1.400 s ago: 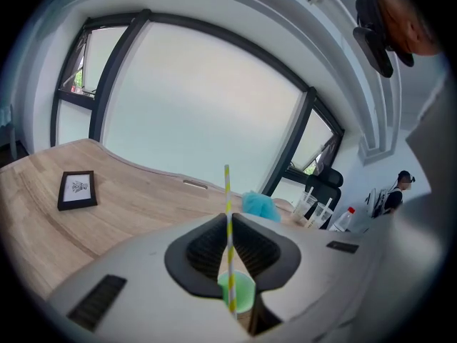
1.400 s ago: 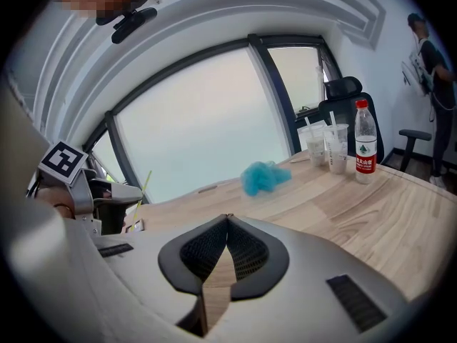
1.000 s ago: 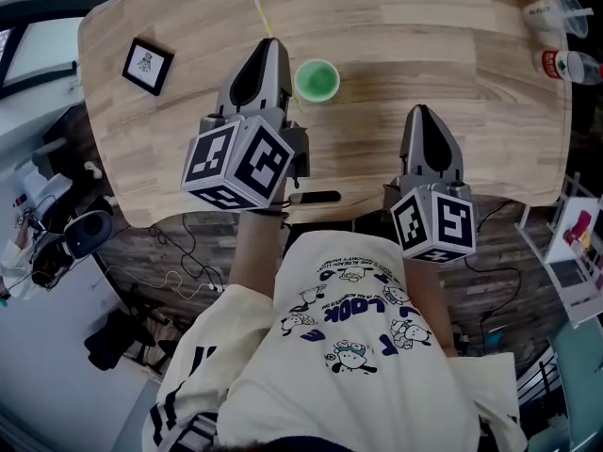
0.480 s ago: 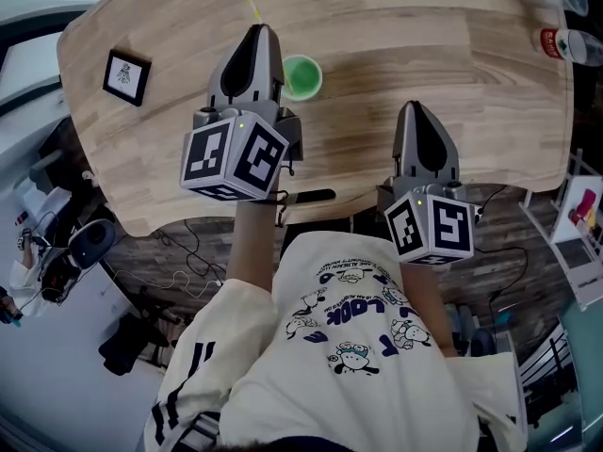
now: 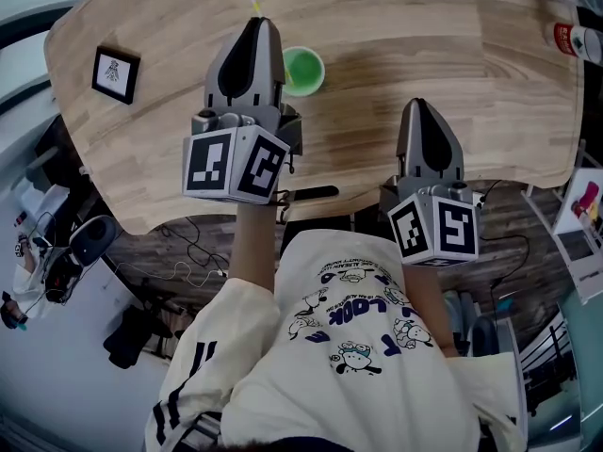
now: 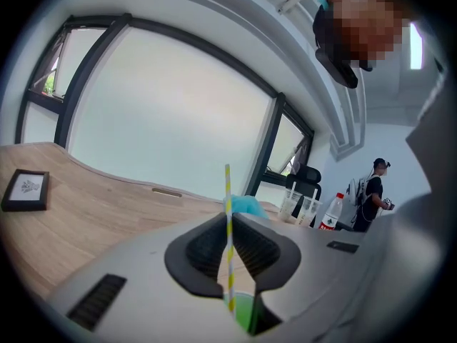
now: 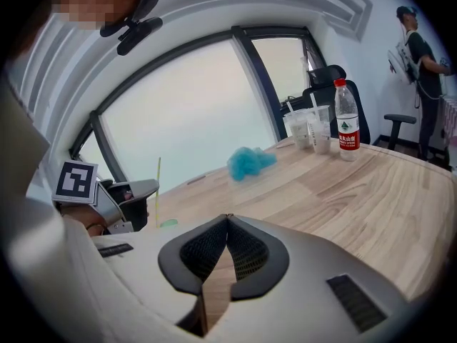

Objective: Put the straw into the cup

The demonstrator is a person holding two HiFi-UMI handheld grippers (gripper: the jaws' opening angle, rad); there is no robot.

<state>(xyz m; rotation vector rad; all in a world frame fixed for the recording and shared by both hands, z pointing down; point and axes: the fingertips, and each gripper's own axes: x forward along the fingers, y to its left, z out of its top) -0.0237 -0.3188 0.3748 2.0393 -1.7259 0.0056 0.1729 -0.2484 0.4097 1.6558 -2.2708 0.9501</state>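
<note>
While the left gripper was clenched on the yellow-and-white striped straw, the straw stood upright between the jaws, its upper part rising well above the jaw tips. In the left gripper view, the lower end of the straw showed against the green cup; whether that end lay inside the rim could not be determined. In the head view, the cup stood on the desk just beside the tip of the left gripper, on its right side.

The right gripper was closed, with its jaw tips meeting and nothing between them. It was held above the near edge of the desk, well apart from the cup.

A small black picture frame lay flat near the left end of the desk. At the far right of the desk stood a bottle with a red label next to two clear cups with straws. A crumpled blue item lay beyond the cup toward the window.
</note>
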